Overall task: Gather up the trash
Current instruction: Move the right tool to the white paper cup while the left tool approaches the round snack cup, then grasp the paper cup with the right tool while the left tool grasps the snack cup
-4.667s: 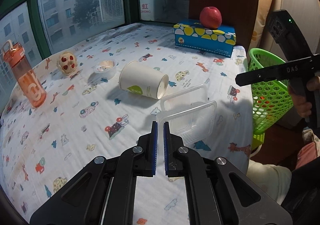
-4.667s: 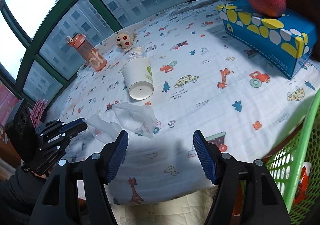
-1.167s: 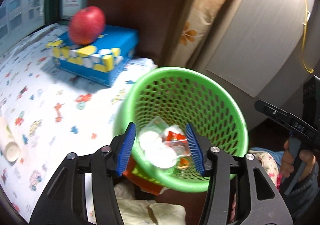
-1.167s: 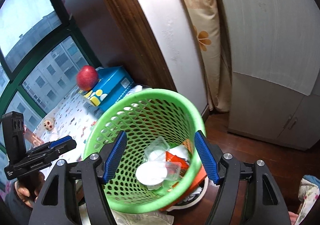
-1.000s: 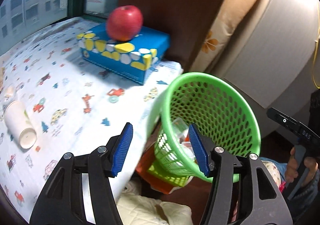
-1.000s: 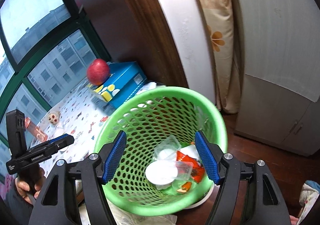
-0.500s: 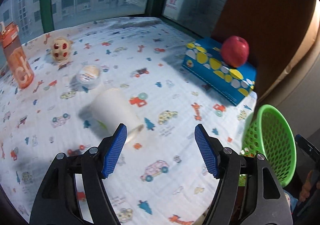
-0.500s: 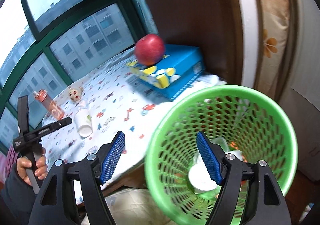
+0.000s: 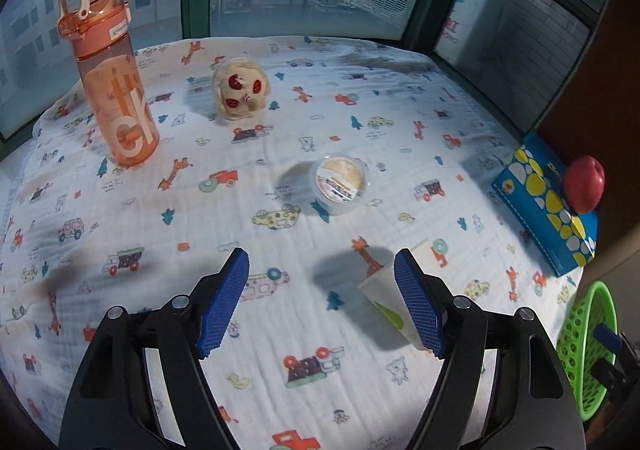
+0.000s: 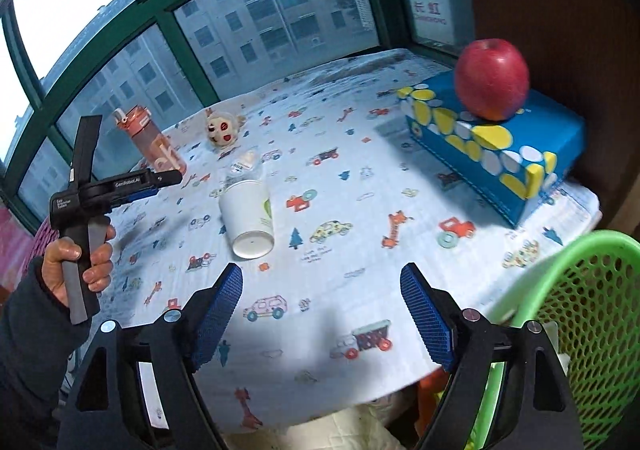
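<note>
Your left gripper point(image 9: 322, 300) hangs over the cloth-covered bench point(image 9: 280, 390), its blue pads spread wide and opening, with nothing pressed between them. The white paper cup point(image 9: 386, 300) lies on its side just under the right-hand pad, partly hidden behind it; you cannot tell from this view whether the pad touches it.

Taking that paper cup as your landmark: the small round lidded tub point(image 9: 341, 183) sits beyond it, toward the window, near but apart. Farther beyond the tub stands the cream doll head with red spots point(image 9: 241, 93), and well off to the cup's far left stands the orange water bottle point(image 9: 110, 79), upright. To the cup's right lies the blue tissue box point(image 9: 546, 209) with the red apple point(image 9: 584, 183) resting on top. The green mesh basket point(image 9: 588, 350) stands past the bench edge, to the cup's near right.

Your right gripper point(image 10: 322, 316) is also spread wide and opening, empty, with the cup point(image 10: 250, 217) ahead of it and a little to its left, the closed base facing the camera. From this side your hand point(image 10: 78, 268) grips the left tool's handle, left of the cup. The basket point(image 10: 576, 314) rises at the gripper's right, beside the bench edge.
</note>
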A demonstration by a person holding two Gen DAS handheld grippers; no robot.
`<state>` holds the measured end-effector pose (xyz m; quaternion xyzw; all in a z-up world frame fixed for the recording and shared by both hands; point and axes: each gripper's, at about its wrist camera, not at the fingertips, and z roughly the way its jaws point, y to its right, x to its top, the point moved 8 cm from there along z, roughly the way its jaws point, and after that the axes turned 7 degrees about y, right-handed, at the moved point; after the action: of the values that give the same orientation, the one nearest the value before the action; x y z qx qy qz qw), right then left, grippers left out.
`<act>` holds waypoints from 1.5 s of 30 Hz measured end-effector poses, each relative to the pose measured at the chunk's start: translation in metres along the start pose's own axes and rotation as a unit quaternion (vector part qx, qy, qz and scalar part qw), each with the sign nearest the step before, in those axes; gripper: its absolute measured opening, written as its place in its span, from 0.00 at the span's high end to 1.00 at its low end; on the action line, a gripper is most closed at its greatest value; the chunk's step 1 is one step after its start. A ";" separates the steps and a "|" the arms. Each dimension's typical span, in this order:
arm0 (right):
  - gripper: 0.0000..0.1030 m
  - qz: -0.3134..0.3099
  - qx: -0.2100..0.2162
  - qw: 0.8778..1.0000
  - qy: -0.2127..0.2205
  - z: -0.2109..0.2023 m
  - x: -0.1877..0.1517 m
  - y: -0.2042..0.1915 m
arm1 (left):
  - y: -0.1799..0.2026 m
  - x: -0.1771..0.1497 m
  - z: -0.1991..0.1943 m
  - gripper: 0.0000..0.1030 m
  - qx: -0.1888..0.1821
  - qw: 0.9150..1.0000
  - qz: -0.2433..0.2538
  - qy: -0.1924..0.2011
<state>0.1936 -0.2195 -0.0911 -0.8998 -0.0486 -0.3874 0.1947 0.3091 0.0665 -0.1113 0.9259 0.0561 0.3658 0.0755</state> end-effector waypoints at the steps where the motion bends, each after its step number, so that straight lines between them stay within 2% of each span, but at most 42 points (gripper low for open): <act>1: 0.22 -0.005 0.006 1.000 -0.005 0.009 0.002 -0.007 | -0.005 0.003 0.002 0.28 0.002 1.000 -0.002 -0.001; 7: 0.18 -0.042 0.041 0.998 -0.037 0.060 0.009 -0.045 | -0.024 0.018 0.015 0.24 0.005 1.000 -0.010 -0.003; 11: 0.17 -0.070 0.050 0.995 -0.058 0.097 0.012 -0.065 | -0.031 0.027 0.025 0.24 0.007 1.000 -0.008 -0.007; 20: 0.17 -0.108 0.061 0.988 -0.095 0.165 0.009 -0.087 | -0.050 0.036 0.049 0.22 0.011 1.000 -0.013 -0.020; 27: 0.20 -0.095 0.071 0.986 -0.119 0.199 0.002 -0.090 | -0.052 0.039 0.067 0.17 0.013 1.000 -0.001 -0.027; 32: 0.37 -0.091 0.071 0.984 -0.136 0.211 -0.003 -0.090 | -0.041 0.036 0.085 0.14 -0.001 0.999 0.006 -0.043; 39: 0.38 -0.067 0.057 0.988 -0.124 0.189 -0.003 -0.071 | -0.010 0.033 0.103 0.11 -0.026 0.998 0.043 -0.045; 43: 0.38 -0.042 0.053 0.992 -0.110 0.161 0.000 -0.054 | 0.009 0.034 0.114 0.10 -0.008 0.995 0.095 -0.033; 45: 0.38 -0.032 0.048 0.993 -0.100 0.146 0.002 -0.047 | 0.019 0.035 0.120 0.07 -0.013 0.993 0.117 -0.032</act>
<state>0.2835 -0.1200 -0.1662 -0.9219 -0.1148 -0.2983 0.2190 0.4177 0.0420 -0.1716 0.9363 -0.0599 0.3430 0.0462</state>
